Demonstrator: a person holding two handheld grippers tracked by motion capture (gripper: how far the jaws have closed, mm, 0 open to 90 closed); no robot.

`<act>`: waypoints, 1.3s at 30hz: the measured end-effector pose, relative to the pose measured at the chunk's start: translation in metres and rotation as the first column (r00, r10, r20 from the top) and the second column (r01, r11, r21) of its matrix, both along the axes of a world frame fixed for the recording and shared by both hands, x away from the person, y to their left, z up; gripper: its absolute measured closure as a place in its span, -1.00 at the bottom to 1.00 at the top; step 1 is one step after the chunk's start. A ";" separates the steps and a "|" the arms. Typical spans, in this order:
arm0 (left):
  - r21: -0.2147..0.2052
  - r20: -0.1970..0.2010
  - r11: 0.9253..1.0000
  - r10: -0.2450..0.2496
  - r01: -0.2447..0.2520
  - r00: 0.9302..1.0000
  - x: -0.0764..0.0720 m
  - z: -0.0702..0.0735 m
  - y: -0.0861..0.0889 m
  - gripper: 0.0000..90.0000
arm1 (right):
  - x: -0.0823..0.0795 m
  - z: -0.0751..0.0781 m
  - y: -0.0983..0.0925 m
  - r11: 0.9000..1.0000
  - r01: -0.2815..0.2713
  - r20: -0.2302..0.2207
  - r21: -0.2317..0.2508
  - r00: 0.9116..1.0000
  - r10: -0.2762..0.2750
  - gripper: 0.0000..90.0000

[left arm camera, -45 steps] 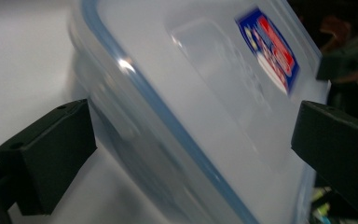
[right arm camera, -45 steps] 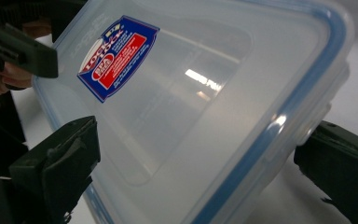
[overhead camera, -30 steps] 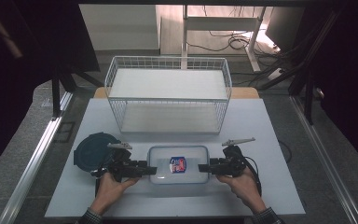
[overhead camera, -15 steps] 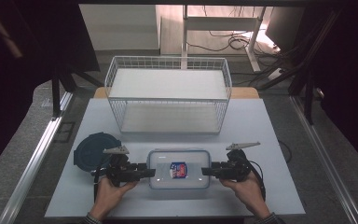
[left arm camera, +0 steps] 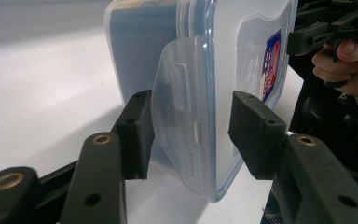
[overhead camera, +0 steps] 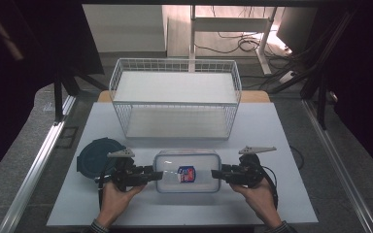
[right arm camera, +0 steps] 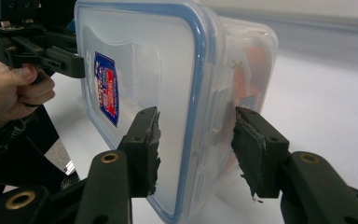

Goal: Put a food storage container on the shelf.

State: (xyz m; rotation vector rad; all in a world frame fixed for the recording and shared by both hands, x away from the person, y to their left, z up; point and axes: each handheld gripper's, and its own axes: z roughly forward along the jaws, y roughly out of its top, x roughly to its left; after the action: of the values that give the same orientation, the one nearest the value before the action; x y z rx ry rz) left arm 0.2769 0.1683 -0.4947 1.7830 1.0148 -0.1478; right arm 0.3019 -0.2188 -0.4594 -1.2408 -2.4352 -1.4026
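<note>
Container (overhead camera: 188, 171), a clear lidded plastic box with a blue seal and a label on the lid, is shown lying flat near the front edge of the white tabletop (overhead camera: 272, 126), roughly midway between its left and right edges. Its long axis is laid parallel to that front edge, so that one short end is turned toward each hand. The left gripper (overhead camera: 150, 174) is brought in level at the left short end and the right gripper (overhead camera: 217, 174) at the right short end; each is equally near to its own end.

In the left gripper view the box (left arm camera: 205, 93) is seen edge-on, with the hinged latch flap (left arm camera: 179, 116) of the left end standing between the jaws. One pad appears to touch the flap while a gap is left at the other, so no firm clamp is shown. In the right gripper view the lid rim and the latch at the right end (right arm camera: 214, 126) are set between the jaws, with slight gaps visible at both pads. Both pairs of jaws have just been closing about these ends.

A wire basket (overhead camera: 175, 99) stands behind the box, toward the rear edge. A dark round lid (overhead camera: 97, 156) lies near the front left corner.
</note>
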 end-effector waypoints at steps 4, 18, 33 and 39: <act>-0.007 0.026 1.000 0.018 -0.017 1.000 0.004 0.012 0.005 0.12 | 0.006 0.010 0.003 1.000 -0.015 0.030 0.023 0.999 0.014 0.18; -0.026 0.083 0.998 0.052 -0.050 0.995 0.025 0.053 0.014 0.11 | 0.026 0.047 0.011 0.999 -0.013 0.090 0.040 0.996 0.010 0.18; -0.035 0.137 0.997 0.075 -0.071 0.988 0.049 0.099 0.026 0.11 | 0.053 0.090 0.022 0.998 -0.028 0.156 0.058 0.988 0.018 0.18; -0.045 0.162 0.996 0.083 -0.076 0.983 0.057 0.117 0.031 0.11 | 0.062 0.110 0.028 0.998 -0.032 0.184 0.061 0.983 0.020 0.18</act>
State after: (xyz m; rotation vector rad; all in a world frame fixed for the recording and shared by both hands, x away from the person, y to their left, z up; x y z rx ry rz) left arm 0.3344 0.1995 -0.3782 1.6869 0.9565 0.0288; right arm 0.3644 -0.1911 -0.3493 -1.1072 -2.4887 -1.6420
